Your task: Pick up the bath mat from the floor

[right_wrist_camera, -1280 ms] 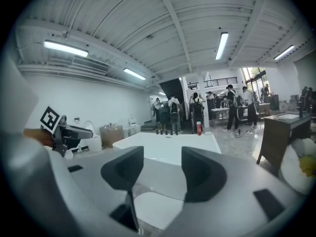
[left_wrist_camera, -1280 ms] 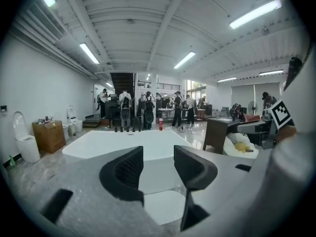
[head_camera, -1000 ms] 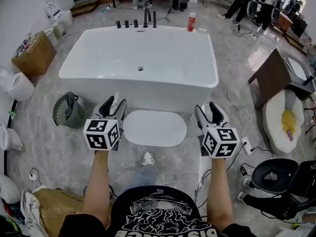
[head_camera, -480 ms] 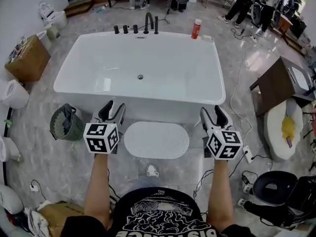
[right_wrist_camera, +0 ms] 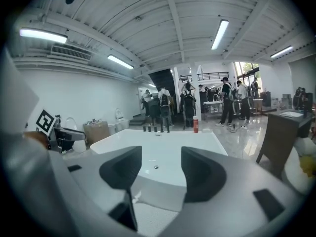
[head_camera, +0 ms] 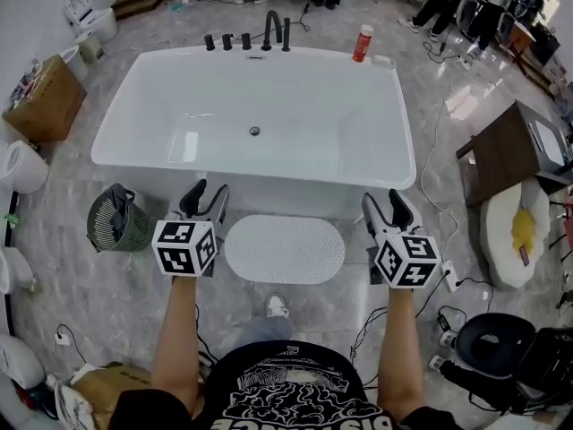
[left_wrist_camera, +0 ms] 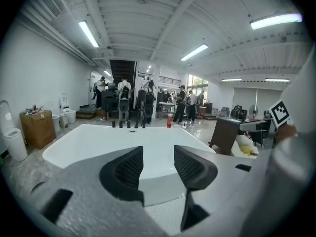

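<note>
Left gripper (head_camera: 204, 192) and right gripper (head_camera: 387, 201) are held with jaws partly apart, nothing gripped, just before the bathtub (head_camera: 286, 201) near wall. The oval bath mat (head_camera: 285, 249) is laid flat on the floor beside that wall, long axis parallel to it.

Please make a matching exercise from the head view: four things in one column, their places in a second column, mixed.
Things: 1 bath mat; 2 red bottle; 3 green basket; 4 cardboard box.
Places: A on the far rim of the bathtub; B floor, left of the bathtub's near corner; C floor, far left; D floor, before the bathtub's near side.
Pairs: 1-D; 2-A; 3-B; 4-C.
</note>
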